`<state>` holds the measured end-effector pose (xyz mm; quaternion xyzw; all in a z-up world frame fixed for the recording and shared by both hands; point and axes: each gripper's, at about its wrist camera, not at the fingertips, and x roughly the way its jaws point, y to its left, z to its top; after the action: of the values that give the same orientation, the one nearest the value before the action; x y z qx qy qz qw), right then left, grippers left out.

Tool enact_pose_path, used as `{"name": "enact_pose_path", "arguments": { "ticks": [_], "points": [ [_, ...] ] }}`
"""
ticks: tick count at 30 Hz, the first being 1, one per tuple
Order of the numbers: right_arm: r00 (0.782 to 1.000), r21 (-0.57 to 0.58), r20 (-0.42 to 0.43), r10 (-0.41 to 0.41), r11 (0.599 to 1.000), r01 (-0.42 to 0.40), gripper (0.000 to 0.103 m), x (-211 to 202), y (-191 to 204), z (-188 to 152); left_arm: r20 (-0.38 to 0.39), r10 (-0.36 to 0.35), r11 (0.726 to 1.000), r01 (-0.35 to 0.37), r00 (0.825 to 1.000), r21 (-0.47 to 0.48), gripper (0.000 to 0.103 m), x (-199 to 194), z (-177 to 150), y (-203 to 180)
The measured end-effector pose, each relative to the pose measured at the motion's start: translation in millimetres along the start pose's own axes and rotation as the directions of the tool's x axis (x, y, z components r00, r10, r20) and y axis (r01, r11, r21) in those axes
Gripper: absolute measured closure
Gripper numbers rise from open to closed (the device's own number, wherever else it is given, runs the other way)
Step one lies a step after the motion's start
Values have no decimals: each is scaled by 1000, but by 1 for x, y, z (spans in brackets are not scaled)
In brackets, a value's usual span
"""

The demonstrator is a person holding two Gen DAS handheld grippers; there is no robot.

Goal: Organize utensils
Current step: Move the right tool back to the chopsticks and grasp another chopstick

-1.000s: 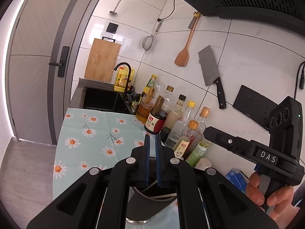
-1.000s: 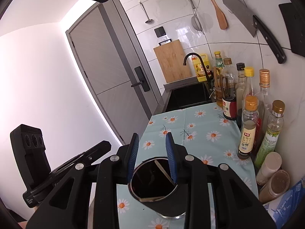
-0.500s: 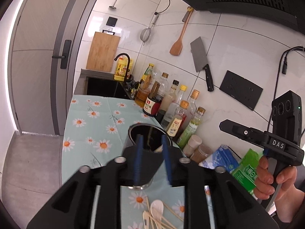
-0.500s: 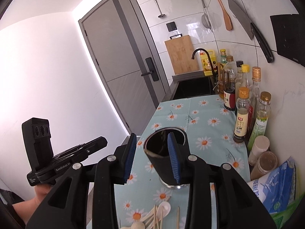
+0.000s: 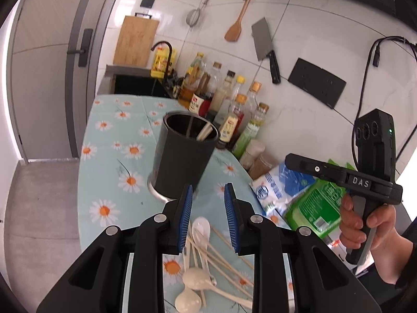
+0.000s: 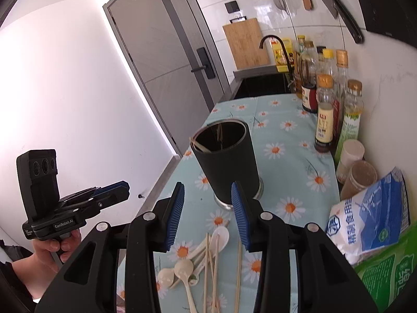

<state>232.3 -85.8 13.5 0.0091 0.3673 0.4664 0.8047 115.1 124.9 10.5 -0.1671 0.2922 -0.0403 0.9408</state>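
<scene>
Left gripper: angled down over the counter, blue pads parted by a narrow gap, nothing between them; jaws opened within the last second.
Right gripper: also tilted down, jaws moderately parted and empty, recently widening; a hand grips its handle.
Utensils: cream spoons and wooden chopsticks lie loose just below both grippers, long axes running roughly away from the viewer, spoon bowls mixed near and far.
Holder: black cylindrical utensil holder stands upright just beyond the pile, a few sticks already leaning inside.
Surface: pale green daisy-print cloth on a narrow counter.
Far: sauce bottles along the tiled wall, then a sink, cutting board and grey door.
</scene>
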Motion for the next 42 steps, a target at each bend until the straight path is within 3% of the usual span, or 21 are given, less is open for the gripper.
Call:
{"name": "enact_pose_path", "arguments": {
  "ticks": [5, 12, 16, 18, 23, 29, 42],
  "points": [
    [995, 42, -93, 28, 999, -25, 58, 8, -6, -11, -56, -12, 1000, 10, 998, -25, 79, 2, -17, 2],
    [970, 50, -240, 46, 998, -35, 58, 34, -6, -29, -110, -43, 997, 35, 993, -71, 79, 4, -40, 6],
    [938, 39, -340, 60, 998, -50, 58, 58, -4, -40, -147, -64, 993, 49, 987, -107, 79, 8, -58, 7],
    [910, 41, -409, 66, 998, -54, 58, 77, -5, -49, -161, -70, 992, 52, 984, -117, 79, 9, -64, 7],
    [837, 44, -544, 64, 998, -48, 72, 121, -13, -74, -191, -85, 987, 56, 978, -148, 79, 12, -83, 8],
    [764, 74, -641, 78, 996, -40, 80, 158, -26, -91, -204, -85, 982, 47, 975, -185, 79, 11, -98, 11],
    [704, 186, -691, 164, 981, -46, 91, 187, -38, -90, -206, -81, 973, 32, 975, -229, 79, 10, -108, 18]
  ]
}}
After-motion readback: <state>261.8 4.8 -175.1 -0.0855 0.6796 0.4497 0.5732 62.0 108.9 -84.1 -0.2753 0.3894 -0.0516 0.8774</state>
